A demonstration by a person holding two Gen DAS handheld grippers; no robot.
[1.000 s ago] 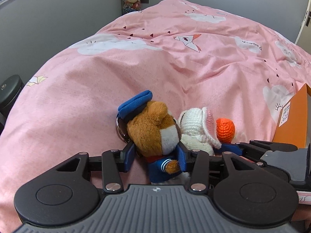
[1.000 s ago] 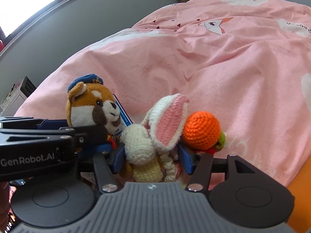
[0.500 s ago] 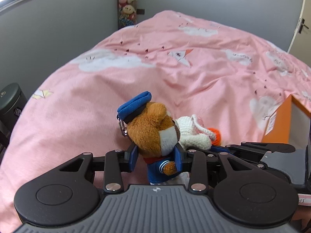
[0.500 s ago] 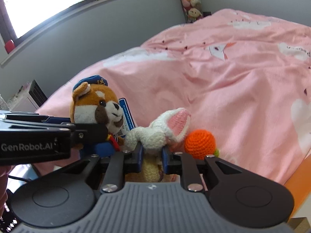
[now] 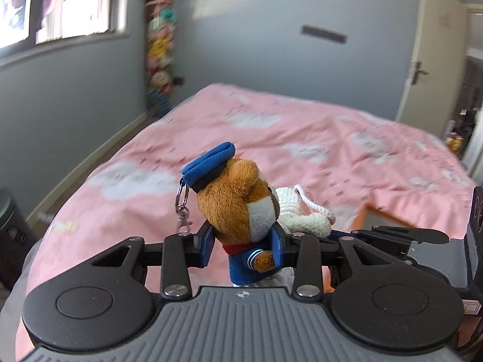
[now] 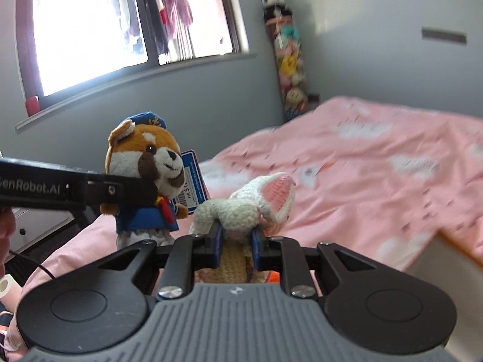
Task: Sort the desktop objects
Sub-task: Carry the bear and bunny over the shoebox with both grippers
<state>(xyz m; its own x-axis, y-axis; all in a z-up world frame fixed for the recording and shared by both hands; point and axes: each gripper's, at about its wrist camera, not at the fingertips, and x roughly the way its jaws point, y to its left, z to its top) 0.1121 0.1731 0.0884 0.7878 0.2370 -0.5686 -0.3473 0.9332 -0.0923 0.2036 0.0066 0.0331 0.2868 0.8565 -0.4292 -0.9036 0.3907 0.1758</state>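
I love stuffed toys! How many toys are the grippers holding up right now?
2. The sailor bear is pinched in the left gripper; the crocheted bunny is pinched in the right gripper. More plush toys hang blurred in the far corner.

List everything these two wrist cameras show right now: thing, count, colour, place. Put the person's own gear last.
Plush bear: one, brown with blue cap and sailor jacket, held up between the left tongs.
Price tag: one, blue and white, behind the bear.
Crochet rabbit: one, cream with pink ears, clamped in the right tongs.
Bedspread: one, pink with white clouds, below both toys.
Box: one, orange-edged, on the bed at right.
Hanging stack of soft toys: one, mixed colours, in the room corner.
Window: one, bright, on the left wall.
Door: one, cream, far right.
Left tongs: black with blue pads, shut on the bear.
Right tongs: black with blue pads, shut on the rabbit.
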